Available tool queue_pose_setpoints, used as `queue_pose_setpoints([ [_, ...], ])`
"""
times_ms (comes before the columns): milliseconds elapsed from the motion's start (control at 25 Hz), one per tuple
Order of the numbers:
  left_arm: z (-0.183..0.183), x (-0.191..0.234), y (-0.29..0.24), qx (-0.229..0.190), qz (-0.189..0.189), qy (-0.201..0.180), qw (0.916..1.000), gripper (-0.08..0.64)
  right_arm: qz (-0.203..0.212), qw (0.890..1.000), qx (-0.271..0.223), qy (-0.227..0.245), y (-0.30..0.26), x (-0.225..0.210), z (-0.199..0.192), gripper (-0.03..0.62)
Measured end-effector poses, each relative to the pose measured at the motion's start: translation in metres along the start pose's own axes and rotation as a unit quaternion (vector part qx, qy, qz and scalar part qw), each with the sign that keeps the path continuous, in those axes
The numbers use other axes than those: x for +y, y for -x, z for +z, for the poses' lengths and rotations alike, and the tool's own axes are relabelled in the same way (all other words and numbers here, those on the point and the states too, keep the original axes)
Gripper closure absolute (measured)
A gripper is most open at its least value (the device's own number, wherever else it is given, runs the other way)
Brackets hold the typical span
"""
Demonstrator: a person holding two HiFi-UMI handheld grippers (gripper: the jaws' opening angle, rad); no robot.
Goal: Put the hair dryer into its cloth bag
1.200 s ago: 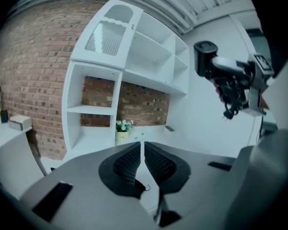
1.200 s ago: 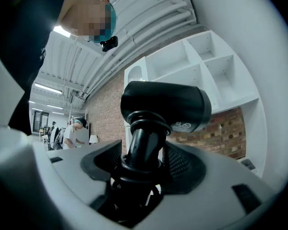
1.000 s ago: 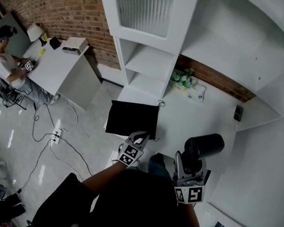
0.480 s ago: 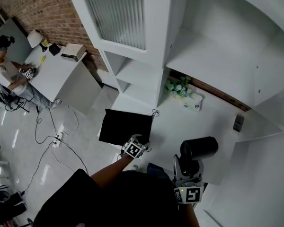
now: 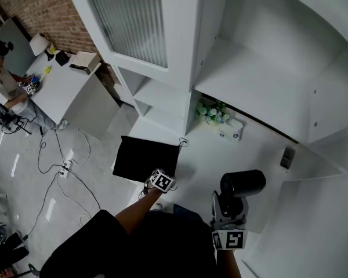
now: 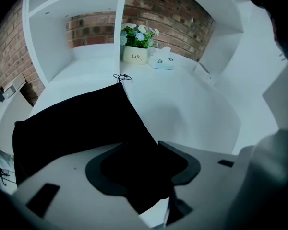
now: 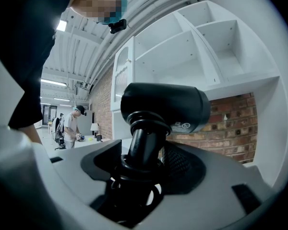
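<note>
Down drops the left gripper point(image 5: 162, 174) onto the cloth bag's point(image 5: 144, 158) near corner, jaws opening around cloth; right gripper point(image 5: 228, 208) grips the hair dryer point(image 5: 242, 183) upright, off to the bag's right.

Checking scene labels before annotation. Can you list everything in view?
cloth bag: one, black, flat on the white counter
hair dryer: one, black, off the counter, held by its handle
flower pot: one, white with green and white flowers, back of the counter by the brick wall
box: one, white, right of the pot
small item: one, dark, counter's right end; can't identify
shelf unit: one, white, over the counter
desk: one, white, far left, a person beside it
cables: several, dark, on the floor
left gripper: one, jaws opening, bag corner between them
right gripper: one, shut on the hair dryer's handle
</note>
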State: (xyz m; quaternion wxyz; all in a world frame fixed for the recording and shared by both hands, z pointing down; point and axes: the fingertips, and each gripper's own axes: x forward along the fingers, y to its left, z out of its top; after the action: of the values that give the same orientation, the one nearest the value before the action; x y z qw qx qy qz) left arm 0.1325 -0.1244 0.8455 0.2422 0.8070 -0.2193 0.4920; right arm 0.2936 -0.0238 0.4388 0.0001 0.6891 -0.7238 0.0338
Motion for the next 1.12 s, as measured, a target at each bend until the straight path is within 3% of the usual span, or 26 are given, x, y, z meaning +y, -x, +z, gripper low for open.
queue_pose_setpoints([
  [80, 0.0, -0.002, 0.001, -0.002, -0.012, 0.007, 0.9999, 0.411, 0.007, 1.0, 0.004, -0.018, -0.006, 0.001, 0.0, 0.311],
  [320, 0.003, 0.0, 0.026, -0.02, -0.03, 0.019, 0.9992, 0.515, 0.036, 0.999, 0.021, -0.017, -0.023, 0.012, -0.017, 0.311],
  [520, 0.008, 0.008, 0.045, -0.054, -0.023, 0.017, 0.9981, 0.525, 0.063, 0.997, 0.039, -0.024, -0.033, 0.032, -0.041, 0.311],
  [720, 0.007, 0.007, 0.064, -0.081, -0.029, 0.015, 0.9962, 0.526, 0.093, 0.992, 0.089, 0.005, -0.035, 0.05, -0.097, 0.311],
  [960, 0.005, -0.003, 0.084, -0.128, -0.065, 0.029, 0.9892, 0.526, 0.14, 0.976, 0.165, 0.01, -0.04, 0.081, -0.164, 0.311],
  [1120, 0.001, -0.007, 0.091, -0.143, -0.068, 0.027, 0.9869, 0.526, 0.161, 0.964, 0.211, 0.026, -0.04, 0.09, -0.207, 0.311],
])
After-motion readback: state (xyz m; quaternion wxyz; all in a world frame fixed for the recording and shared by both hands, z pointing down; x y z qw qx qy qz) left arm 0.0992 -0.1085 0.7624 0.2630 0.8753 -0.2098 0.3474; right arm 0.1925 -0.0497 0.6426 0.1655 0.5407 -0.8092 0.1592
